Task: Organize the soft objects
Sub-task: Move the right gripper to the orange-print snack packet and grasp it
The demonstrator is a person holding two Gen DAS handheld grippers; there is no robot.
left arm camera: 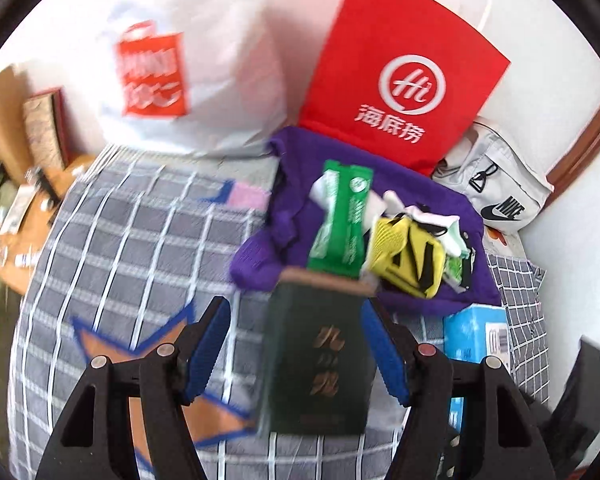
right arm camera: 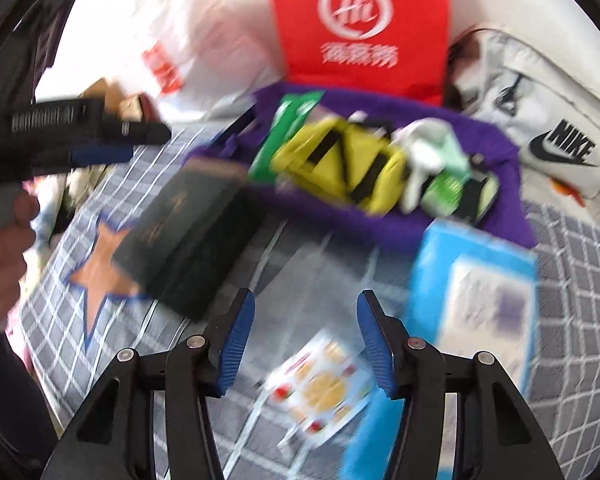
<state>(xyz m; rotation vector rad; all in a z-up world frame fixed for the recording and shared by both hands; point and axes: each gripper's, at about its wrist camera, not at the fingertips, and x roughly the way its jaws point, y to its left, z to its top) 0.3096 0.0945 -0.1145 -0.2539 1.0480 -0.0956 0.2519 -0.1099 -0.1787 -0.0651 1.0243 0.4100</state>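
- Hovering over the checked bed cover [left arm camera: 148,240], your left gripper [left arm camera: 296,352] has jaws released, dark green box [left arm camera: 320,360] btwn them, untouched.
- Right gripper [right arm camera: 306,344] jaws released too, nothing gripped.
- Soft items sit on purple cloth [left arm camera: 284,216] nr red bag [left arm camera: 400,72].

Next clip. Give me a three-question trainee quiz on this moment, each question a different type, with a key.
1. True or false: the yellow pouch lies on the purple cloth.
2. Which bag stands behind the purple cloth? A) red bag B) blue bag C) black bag
3. Fill in: in the left wrist view, the dark green box lies between the left gripper's ____ fingers.

Key: 1 true; 2 A; 3 blue. The right gripper holds nothing; a small printed packet lies below it.
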